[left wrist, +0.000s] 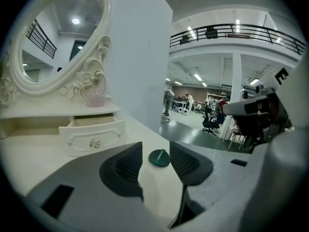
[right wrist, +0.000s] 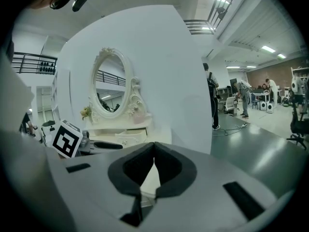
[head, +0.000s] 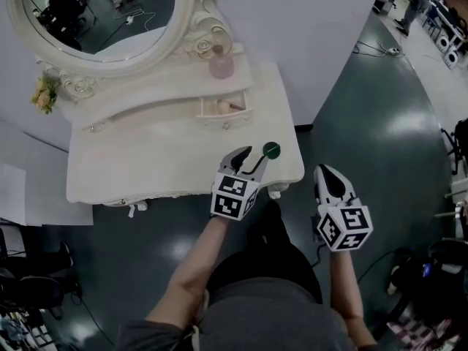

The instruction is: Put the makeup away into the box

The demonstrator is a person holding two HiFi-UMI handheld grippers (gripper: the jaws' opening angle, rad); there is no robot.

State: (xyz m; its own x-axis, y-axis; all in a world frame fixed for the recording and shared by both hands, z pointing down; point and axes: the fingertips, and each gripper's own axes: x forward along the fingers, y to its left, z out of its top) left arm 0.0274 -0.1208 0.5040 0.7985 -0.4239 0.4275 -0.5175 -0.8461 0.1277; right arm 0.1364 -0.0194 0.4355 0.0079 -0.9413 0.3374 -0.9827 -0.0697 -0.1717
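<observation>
A round dark-green makeup compact (head: 271, 150) lies near the front right corner of the cream dressing table (head: 161, 159). My left gripper (head: 251, 160) is open just short of it. In the left gripper view the compact (left wrist: 159, 158) lies on the tabletop just beyond the parted jaws, in line with the gap, and nothing is held. A small drawer (head: 224, 109) under the mirror shelf stands open with pale items inside; it also shows as the drawer (left wrist: 92, 134) ahead on the left. My right gripper (head: 330, 178) is shut and empty, off the table's right edge over the floor, and its jaws meet at the right gripper (right wrist: 154, 152).
An oval mirror (head: 99, 9) in a carved frame stands at the back of the table. A pink bottle (head: 221, 62) sits on the shelf above the drawer, and small yellow flowers (head: 45, 92) are at the left. A white wall panel rises behind the table. Dark floor surrounds the table.
</observation>
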